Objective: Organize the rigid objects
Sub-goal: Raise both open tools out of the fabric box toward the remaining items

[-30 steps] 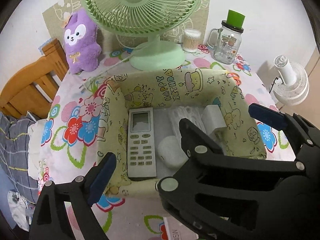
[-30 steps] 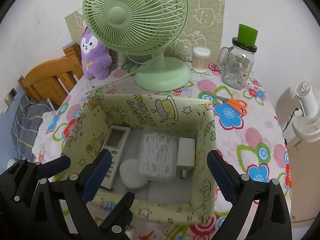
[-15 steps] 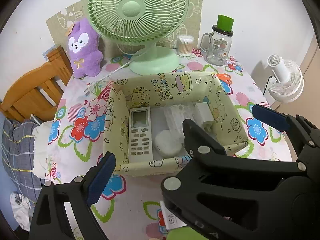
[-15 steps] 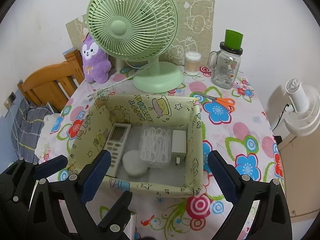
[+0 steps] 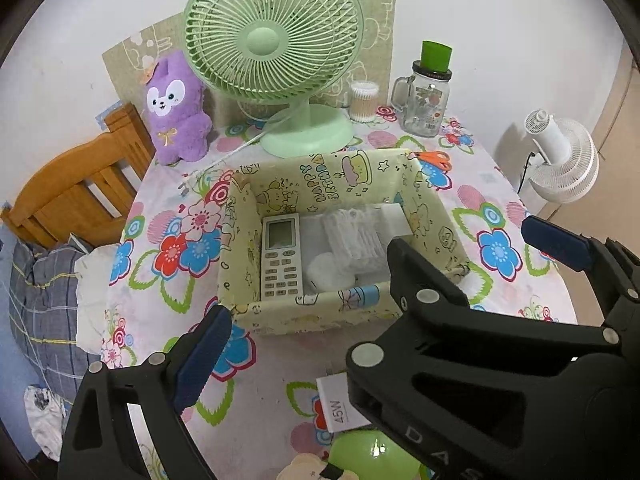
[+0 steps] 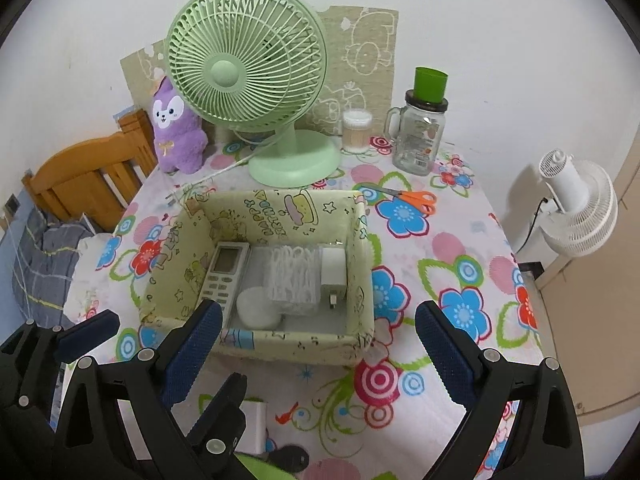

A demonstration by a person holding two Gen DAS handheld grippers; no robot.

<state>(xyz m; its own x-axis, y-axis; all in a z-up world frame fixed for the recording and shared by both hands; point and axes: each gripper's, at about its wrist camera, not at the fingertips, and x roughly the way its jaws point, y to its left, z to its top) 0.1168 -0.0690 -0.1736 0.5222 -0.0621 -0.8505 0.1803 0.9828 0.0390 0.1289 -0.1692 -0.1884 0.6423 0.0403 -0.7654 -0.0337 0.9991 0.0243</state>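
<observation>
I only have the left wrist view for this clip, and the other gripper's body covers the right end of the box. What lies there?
Observer: In the right wrist view, a white charger lies flat by the fabric box's right wall, prongs toward the camera.
Reviewer: Are the scissors whole? I see only orange handles.
Observer: Yes; the scissors lie on the tablecloth behind the box, blades closed, pointing left.
Reviewer: And the right gripper, open or holding something?
Observer: The right gripper is open and empty, with the box's near wall showing between its blue pads.
</observation>
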